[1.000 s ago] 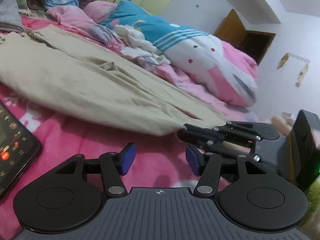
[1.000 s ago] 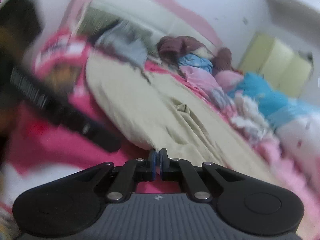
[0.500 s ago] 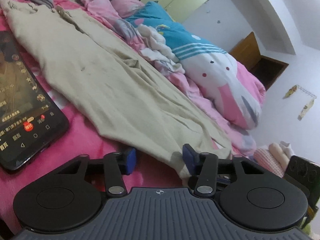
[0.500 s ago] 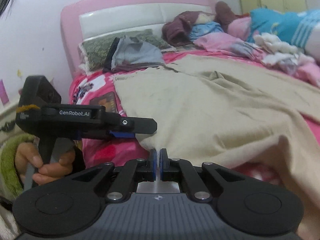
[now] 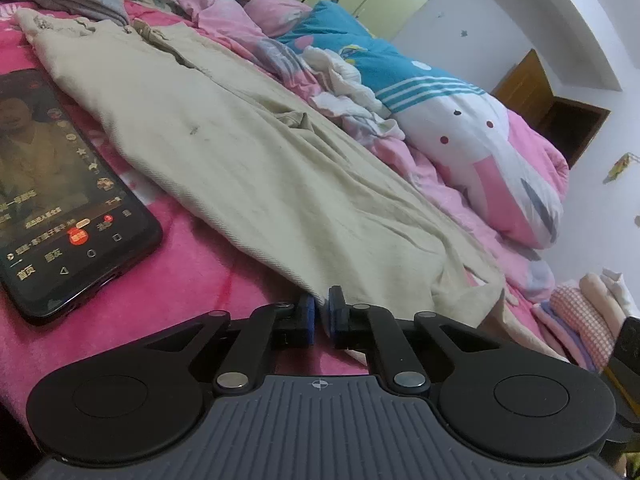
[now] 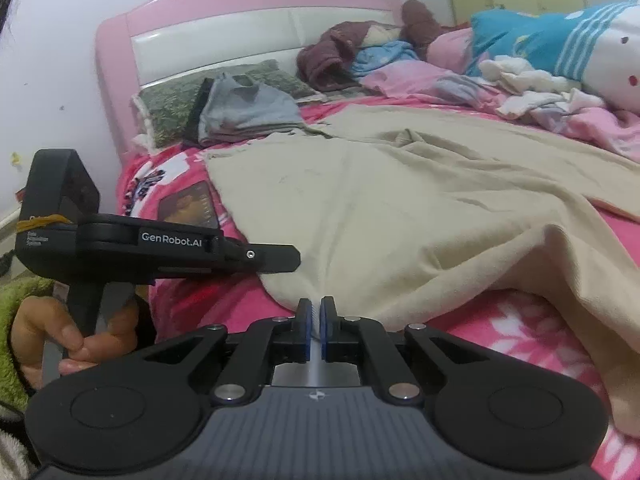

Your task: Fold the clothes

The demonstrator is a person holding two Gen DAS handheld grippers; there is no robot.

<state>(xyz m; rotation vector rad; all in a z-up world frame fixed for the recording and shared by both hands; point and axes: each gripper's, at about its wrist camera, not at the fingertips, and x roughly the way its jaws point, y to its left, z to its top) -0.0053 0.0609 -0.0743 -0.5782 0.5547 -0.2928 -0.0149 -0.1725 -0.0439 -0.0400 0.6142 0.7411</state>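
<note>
— Where is the garment?

— The beige garment [image 5: 256, 168] lies spread flat across the pink bedspread [image 5: 192, 280], running from the folded grey clothes [image 6: 248, 114] by the headboard [image 6: 240, 36] down to me. A lit phone [image 5: 60, 208] sits on the bedspread just beside its edge.

— And your fingers?

— My left gripper [image 5: 321, 312] has its blue pads nearly together at the garment's lower edge; I cannot tell whether cloth sits between them. My right gripper [image 6: 316, 322] is pinched onto the hem, with pale fabric showing in the thin gap. From the right wrist view I see a hand [image 6: 68, 336] in a green sleeve holding the left gripper's handle.
</note>
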